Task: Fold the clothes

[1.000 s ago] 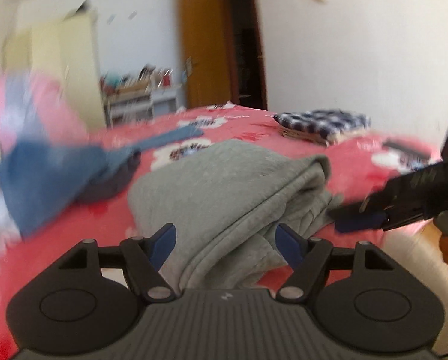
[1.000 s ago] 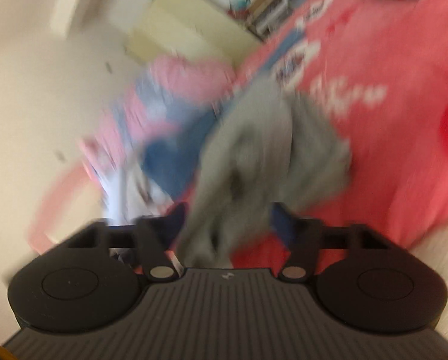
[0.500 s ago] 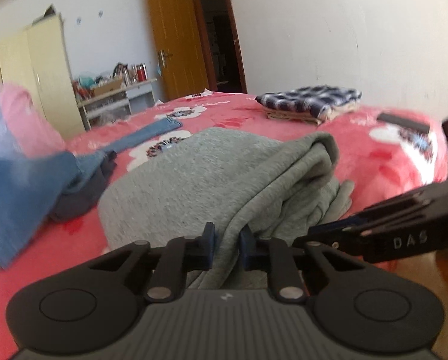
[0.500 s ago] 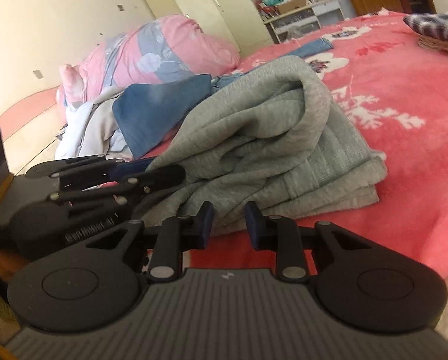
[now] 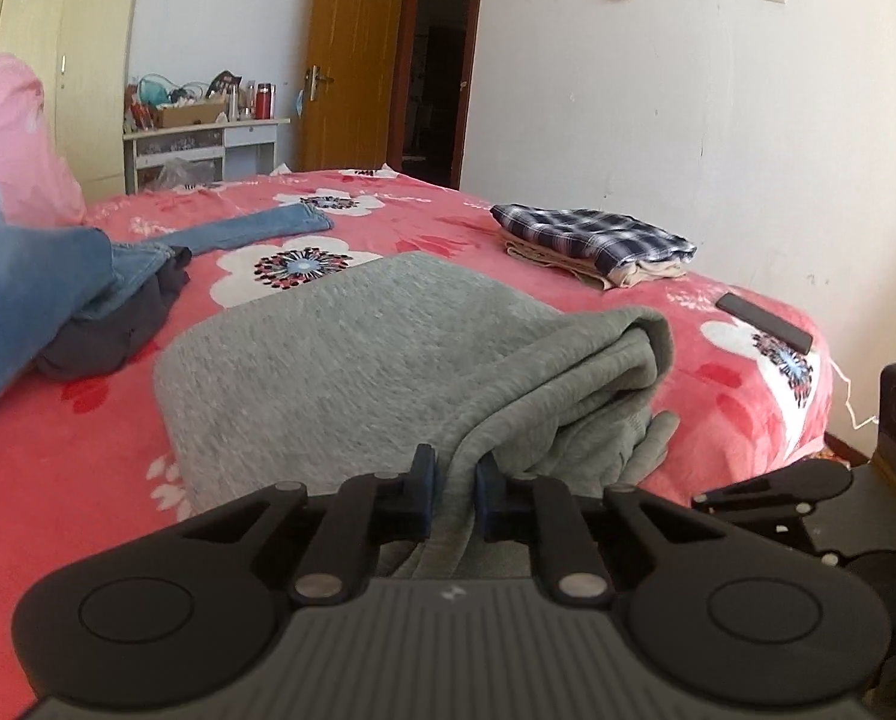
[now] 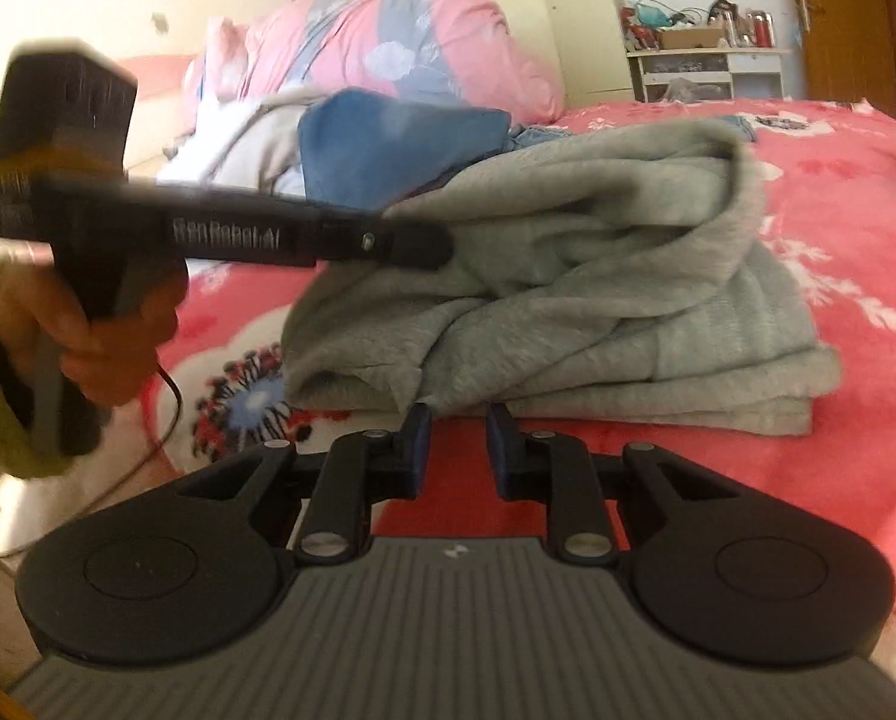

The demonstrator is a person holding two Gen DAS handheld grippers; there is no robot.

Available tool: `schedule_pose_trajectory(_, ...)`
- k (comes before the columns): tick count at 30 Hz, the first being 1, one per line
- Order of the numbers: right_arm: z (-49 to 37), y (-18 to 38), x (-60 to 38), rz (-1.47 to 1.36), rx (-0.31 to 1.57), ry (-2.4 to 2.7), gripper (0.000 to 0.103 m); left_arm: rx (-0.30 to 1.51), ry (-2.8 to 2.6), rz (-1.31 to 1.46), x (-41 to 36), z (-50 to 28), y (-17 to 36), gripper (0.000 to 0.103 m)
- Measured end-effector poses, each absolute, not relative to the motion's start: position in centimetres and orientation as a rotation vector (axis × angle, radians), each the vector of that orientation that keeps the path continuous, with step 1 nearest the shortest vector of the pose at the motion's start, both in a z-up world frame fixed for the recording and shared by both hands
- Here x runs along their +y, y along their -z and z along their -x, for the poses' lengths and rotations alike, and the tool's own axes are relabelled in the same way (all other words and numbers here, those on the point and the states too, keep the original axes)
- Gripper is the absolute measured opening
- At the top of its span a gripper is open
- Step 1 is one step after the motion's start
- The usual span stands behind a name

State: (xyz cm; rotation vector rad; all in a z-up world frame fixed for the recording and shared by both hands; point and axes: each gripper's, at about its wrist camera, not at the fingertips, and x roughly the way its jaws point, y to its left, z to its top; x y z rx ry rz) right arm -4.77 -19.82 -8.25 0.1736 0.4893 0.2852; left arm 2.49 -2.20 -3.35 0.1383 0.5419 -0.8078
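A grey sweatshirt [image 5: 351,360] lies partly folded on the red flowered bed [image 5: 87,480]. My left gripper [image 5: 454,483] is shut on its near edge and lifts a fold of it. In the right wrist view the same sweatshirt [image 6: 598,300] sits in layers, and the left gripper [image 6: 411,243] reaches in from the left, pinching the top layer. My right gripper [image 6: 458,444] is nearly closed with a narrow gap and holds nothing, just in front of the sweatshirt's lower edge.
Blue jeans [image 5: 33,294] and dark clothes lie at the left beside a pink quilt [image 6: 399,42]. A folded plaid stack [image 5: 592,240] and a dark phone [image 5: 763,321] lie at the far right. The bed's edge drops off at the right.
My left gripper closed on the sweatshirt's edge and has raised it. My right gripper closed to a narrow gap and drew back from the cloth, holding nothing.
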Motion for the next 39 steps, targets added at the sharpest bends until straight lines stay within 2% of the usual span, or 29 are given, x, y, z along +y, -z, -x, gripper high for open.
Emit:
schedule_pose_trajectory(4, 5.2, 6.9, -20.5, -0.205, 0.378, -0.292, 0.019, 0.551, 0.820, -0.124, -2.1, -2.6, 3.4, 0.016)
schedule_pose_trajectory(9, 4.7, 7.1, -20.9, -0.199, 0.349, -0.280, 0.019, 0.578, 0.846, -0.050, -1.2, -3.0, 3.3, 0.018)
schedule_pose_trajectory(12, 3.9, 7.5, -20.9, -0.196, 0.343, -0.273, 0.019, 0.580, 0.872, -0.022, -0.6, -2.9, 3.2, 0.023)
schedule_pose_trajectory(15, 2.9, 8.2, -21.0, -0.231, 0.346, -0.270, 0.018, 0.576, 0.900, -0.023, -0.2, -2.5, 3.1, 0.036)
schedule_pose_trajectory(17, 2.3, 8.8, -21.5, -0.304, 0.349, -0.276, 0.017, 0.571, 0.903, -0.052, -0.4, -2.1, 3.2, 0.050)
schedule_pose_trajectory(18, 2.0, 9.1, -22.0, -0.375, 0.353, -0.282, 0.017, 0.566, 0.899, -0.076, -0.7, -1.9, 3.3, 0.052)
schedule_pose_trajectory(23, 2.1, 10.8, -24.5, -0.669, 0.349, -0.324, 0.019, 0.507, 0.822, -0.267, -3.2, -0.9, 4.3, 0.052)
schedule_pose_trajectory(27, 5.3, 9.4, -25.9, -0.667, 0.298, -0.315, 0.023, 0.480, 0.750, -0.331, -4.4, -0.9, 5.2, 0.046)
schedule_pose_trajectory(30, 8.8, 6.8, -27.1, -0.577, 0.215, -0.279, 0.035, 0.460, 0.717, -0.344, -4.8, -0.8, 5.4, 0.043)
schedule_pose_trajectory(32, 9.4, 5.4, -28.4, -0.560, 0.185, -0.222, 0.068, 0.446, 0.694, -0.358, -5.0, -0.7, 5.6, 0.043)
schedule_pose_trajectory(34, 9.2, 4.2, -29.8, -0.569, 0.172, -0.157, 0.081, 0.426, 0.672, -0.381, -5.4, -0.4, 5.8, 0.042)
schedule_pose_trajectory(39, 3.1, 4.5, -33.0, -0.711, 0.362, -0.153, 0.083, 0.344, 0.611, -0.481, -6.5, 1.1, 6.4, 0.038)
